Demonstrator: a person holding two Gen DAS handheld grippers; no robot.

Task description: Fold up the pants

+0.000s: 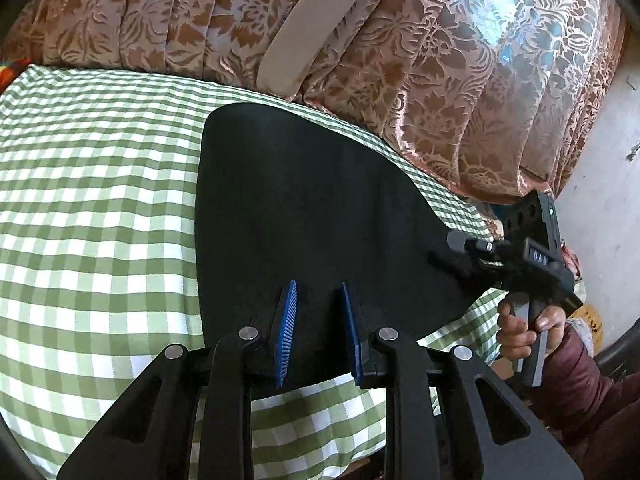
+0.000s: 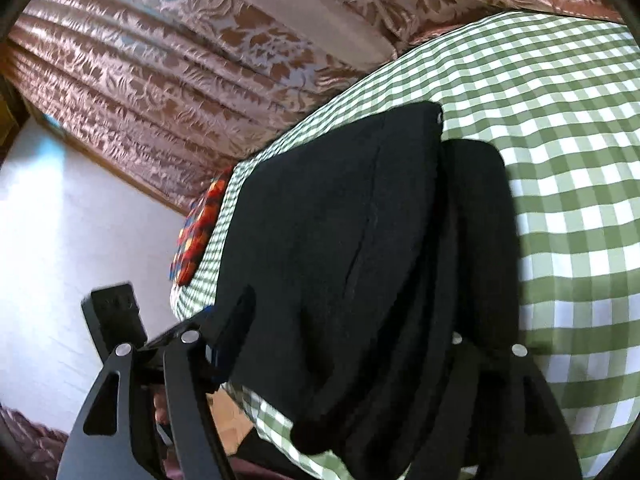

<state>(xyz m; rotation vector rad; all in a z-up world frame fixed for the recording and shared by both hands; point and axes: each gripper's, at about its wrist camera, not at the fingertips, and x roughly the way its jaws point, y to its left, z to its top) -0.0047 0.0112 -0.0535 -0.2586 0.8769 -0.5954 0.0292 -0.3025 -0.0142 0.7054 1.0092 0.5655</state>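
Hard to judge whether left hand-held gripper (image 1: 319, 334) pinches dark pants (image 1: 312, 200) near checked cloth's (image 1: 100, 200) edge; right hand-held gripper (image 2: 360, 240) spread wide, pads hidden.

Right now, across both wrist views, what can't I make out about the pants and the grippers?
- Right gripper fingertips: right wrist view, buried in black pants; contact unclear.
- Left gripper grip: left wrist view, blue pads stand apart over the pants; pinched cloth not discernible.
- Pants' layers: black on black, both views.
- Checked cloth edges: cut off by the fisheye rim.
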